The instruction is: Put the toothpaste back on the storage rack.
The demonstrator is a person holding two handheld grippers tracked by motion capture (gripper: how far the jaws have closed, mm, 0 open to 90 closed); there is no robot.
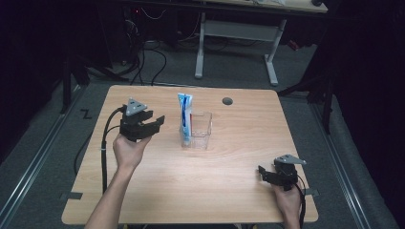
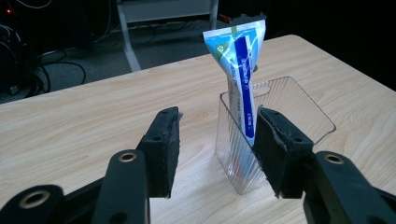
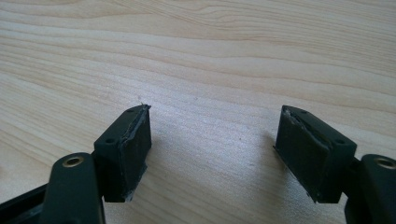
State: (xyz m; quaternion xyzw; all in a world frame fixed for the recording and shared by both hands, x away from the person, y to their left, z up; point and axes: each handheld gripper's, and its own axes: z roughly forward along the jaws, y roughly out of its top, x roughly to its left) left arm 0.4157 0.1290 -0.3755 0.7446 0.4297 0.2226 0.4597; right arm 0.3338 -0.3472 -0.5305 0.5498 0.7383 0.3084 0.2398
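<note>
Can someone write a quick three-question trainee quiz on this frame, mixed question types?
1. True or false: the toothpaste tube lies flat on the table.
2. Which hand-held gripper is nearer the clear container? A) left hand-held gripper B) right hand-held gripper
3. Fill in: both hand-held grippers have their jaws ____, with nothing between them.

Key:
1. False: it stands upright inside the clear container.
2. A: in the left gripper view the container sits just beyond its jaws, while the right one rests near the table's near right corner.
3. open
</note>
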